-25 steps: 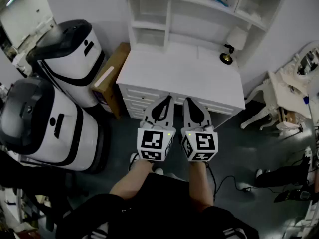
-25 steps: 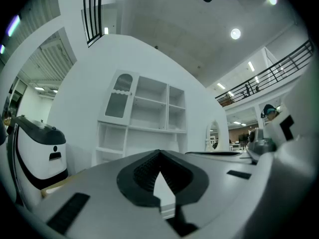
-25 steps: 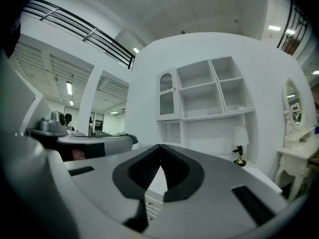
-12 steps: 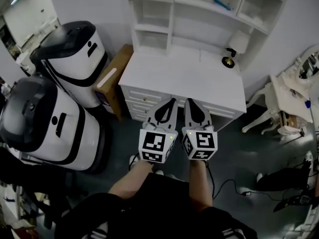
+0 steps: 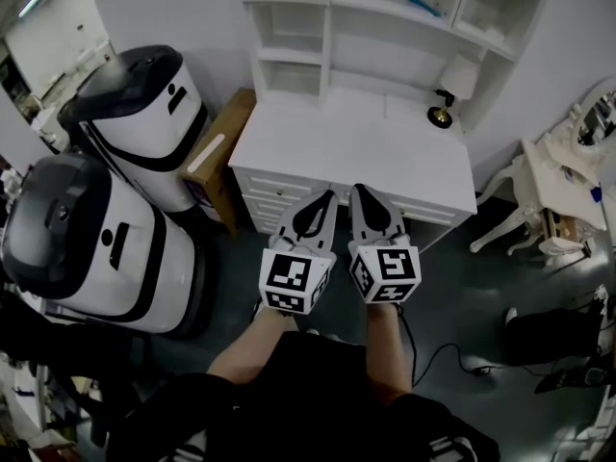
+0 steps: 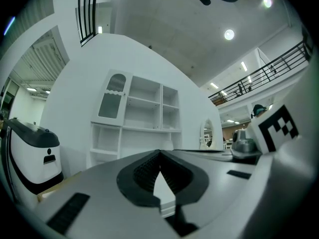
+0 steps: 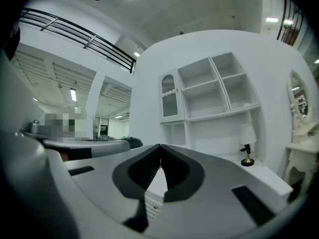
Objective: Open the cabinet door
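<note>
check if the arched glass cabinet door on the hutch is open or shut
Shut: the cabinet door lies flush in its frame at the top left of the hutch, with no gap showing.

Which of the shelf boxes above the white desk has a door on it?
The top left one: only it is shut by a door with an arched pane. The others are open shelves.

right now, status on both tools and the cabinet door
Left tool shut, empty; right tool shut, empty. Cabinet door closed, untouched. Both tools short of the desk.
</note>
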Demonstrator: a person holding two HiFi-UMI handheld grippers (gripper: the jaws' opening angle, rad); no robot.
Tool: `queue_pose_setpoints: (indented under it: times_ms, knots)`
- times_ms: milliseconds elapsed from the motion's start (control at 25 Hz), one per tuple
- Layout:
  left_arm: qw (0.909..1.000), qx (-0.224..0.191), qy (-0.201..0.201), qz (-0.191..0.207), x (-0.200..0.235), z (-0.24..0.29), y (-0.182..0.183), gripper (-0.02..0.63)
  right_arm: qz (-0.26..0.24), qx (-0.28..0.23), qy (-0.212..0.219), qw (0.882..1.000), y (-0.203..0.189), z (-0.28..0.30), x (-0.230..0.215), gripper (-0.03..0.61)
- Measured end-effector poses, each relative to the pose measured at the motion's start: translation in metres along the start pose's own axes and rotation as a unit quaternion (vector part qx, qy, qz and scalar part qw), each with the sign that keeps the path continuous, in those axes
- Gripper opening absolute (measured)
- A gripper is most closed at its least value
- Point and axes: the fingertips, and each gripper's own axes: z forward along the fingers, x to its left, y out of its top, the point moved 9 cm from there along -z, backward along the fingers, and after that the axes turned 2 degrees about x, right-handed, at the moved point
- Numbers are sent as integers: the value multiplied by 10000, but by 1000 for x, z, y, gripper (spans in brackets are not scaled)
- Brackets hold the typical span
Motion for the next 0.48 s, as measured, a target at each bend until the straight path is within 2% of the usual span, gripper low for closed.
queue_pose_setpoints:
  times_ms: [200, 480]
  knots:
    - [10000, 3, 36, -8, 0, -2, -3, 12, -30, -11, 11, 10000, 0, 0, 1, 18]
    - [9993, 241, 279, -68, 9, -12, -14, 12, 49, 93, 245, 9996, -8, 8, 9, 18]
